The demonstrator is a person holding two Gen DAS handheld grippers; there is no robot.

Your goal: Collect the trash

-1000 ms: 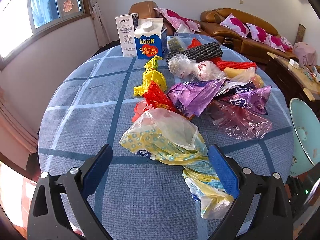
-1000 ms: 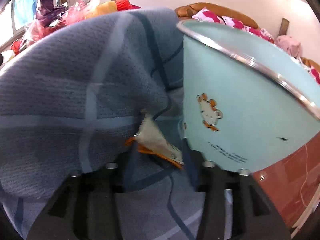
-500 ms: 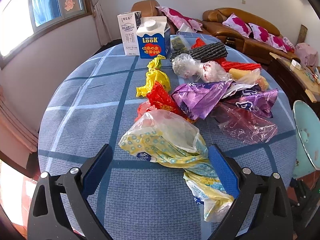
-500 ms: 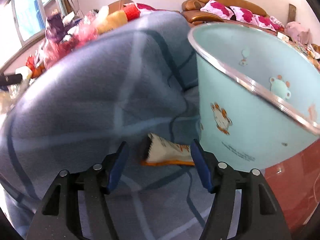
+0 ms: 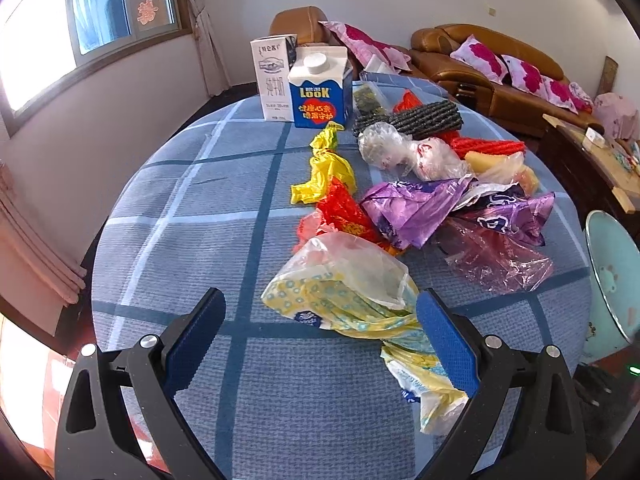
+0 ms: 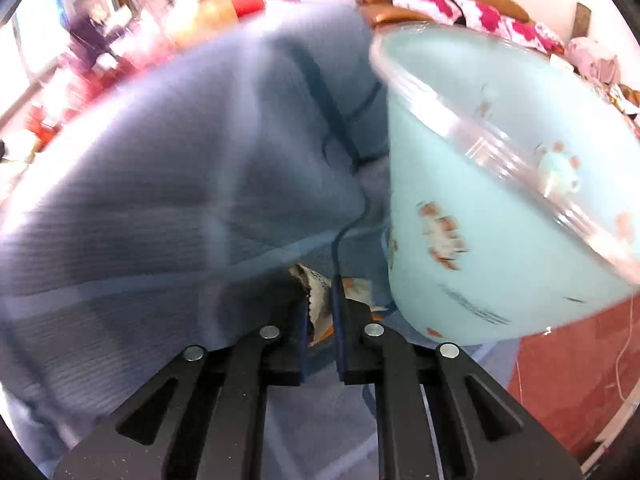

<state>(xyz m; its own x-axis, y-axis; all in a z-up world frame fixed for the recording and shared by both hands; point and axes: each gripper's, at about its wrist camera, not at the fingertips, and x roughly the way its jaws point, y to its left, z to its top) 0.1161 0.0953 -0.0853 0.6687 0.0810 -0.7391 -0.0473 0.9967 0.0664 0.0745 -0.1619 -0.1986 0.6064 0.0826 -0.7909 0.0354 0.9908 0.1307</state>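
Tablecloth: blue checked fabric [image 5: 192, 216] drapes the round table, bearing most of the trash.
Bin: pale blue bin [image 6: 500, 208] stands just right of the right gripper [image 6: 322, 312]; contents not visible.
Left gripper [image 5: 320, 320]: jaws wide, yellow patterned bag [image 5: 340, 300] lying between them, long axis running toward the right finger.
Wrapper: white-and-orange wrapper [image 6: 316, 304] pinched in the right jaws, beside the bin's base.

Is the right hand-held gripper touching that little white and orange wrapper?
Touching. The right wrist view shows the right hand-held gripper closed on the wrapper, with both pads pressed against it beside the bin.
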